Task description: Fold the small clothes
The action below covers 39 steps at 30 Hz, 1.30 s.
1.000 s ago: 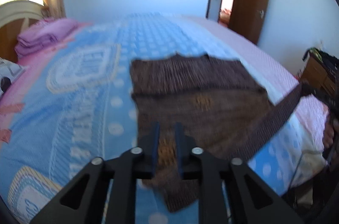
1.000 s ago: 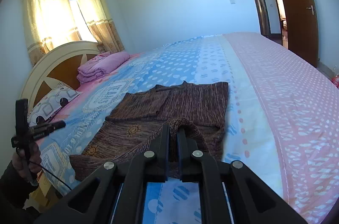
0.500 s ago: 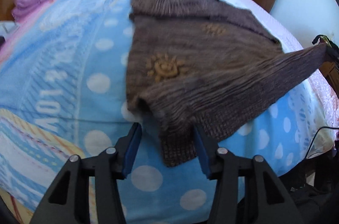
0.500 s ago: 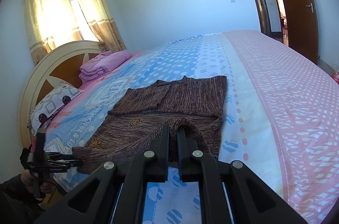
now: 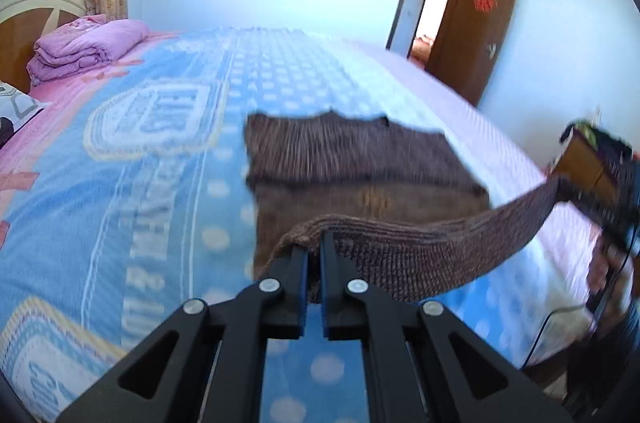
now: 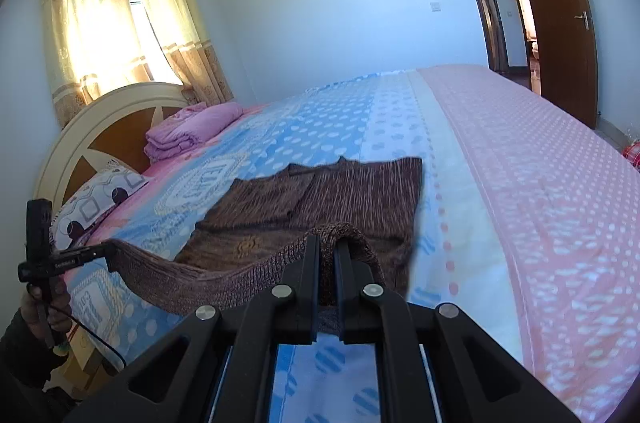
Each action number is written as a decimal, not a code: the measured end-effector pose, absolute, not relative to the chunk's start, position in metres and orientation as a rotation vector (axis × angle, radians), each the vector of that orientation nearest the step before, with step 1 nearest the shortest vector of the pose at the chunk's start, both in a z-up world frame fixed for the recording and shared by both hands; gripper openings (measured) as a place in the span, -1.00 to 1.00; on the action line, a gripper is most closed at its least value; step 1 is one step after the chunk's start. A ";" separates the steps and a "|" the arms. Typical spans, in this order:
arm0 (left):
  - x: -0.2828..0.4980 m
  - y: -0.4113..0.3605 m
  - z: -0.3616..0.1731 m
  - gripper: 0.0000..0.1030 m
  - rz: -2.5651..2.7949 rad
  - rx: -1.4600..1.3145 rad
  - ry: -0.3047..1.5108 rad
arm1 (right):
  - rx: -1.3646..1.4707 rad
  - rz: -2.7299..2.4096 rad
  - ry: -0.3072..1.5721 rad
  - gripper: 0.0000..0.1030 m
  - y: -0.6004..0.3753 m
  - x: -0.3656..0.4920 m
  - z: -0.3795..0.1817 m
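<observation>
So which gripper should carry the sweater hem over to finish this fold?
Probably both: the left gripper and right gripper each pinch an end of the raised sweater hem.

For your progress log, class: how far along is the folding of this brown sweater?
Done: sleeves look folded onto the brown sweater. In hand: left gripper and right gripper each clamp a hem corner, lifted off the bed. Left: carry the hem to the collar.

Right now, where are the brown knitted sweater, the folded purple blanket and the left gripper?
brown knitted sweater [image 5: 352,151], left wrist view, flat folded upper part.
folded purple blanket [image 6: 192,129], right wrist view, top fold.
left gripper [image 5: 315,247], left wrist view, between the fingertips, shut on the sweater's hem.
</observation>
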<state>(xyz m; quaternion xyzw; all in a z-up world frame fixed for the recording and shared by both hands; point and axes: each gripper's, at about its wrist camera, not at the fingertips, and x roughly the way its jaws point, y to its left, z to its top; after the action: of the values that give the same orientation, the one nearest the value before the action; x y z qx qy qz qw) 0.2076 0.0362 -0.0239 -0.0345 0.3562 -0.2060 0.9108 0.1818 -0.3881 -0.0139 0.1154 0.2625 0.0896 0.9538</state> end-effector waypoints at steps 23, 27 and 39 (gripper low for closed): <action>0.375 -0.008 -0.024 -0.90 -0.332 -0.081 0.709 | 0.200 0.090 0.559 -0.88 -0.413 0.351 0.003; 0.411 -0.023 -0.065 -0.90 -0.282 -0.038 0.780 | 0.200 0.066 0.641 -0.89 -0.415 0.391 -0.032; 0.377 -0.053 -0.109 0.63 -0.176 0.355 0.737 | -0.108 -0.011 0.877 0.57 -0.394 0.418 -0.110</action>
<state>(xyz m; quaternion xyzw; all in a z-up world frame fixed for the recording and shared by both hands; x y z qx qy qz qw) 0.3770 -0.0526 -0.1093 0.1722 0.3578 -0.0855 0.9138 0.4176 -0.3939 -0.1101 -0.0525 0.4244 -0.0054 0.9039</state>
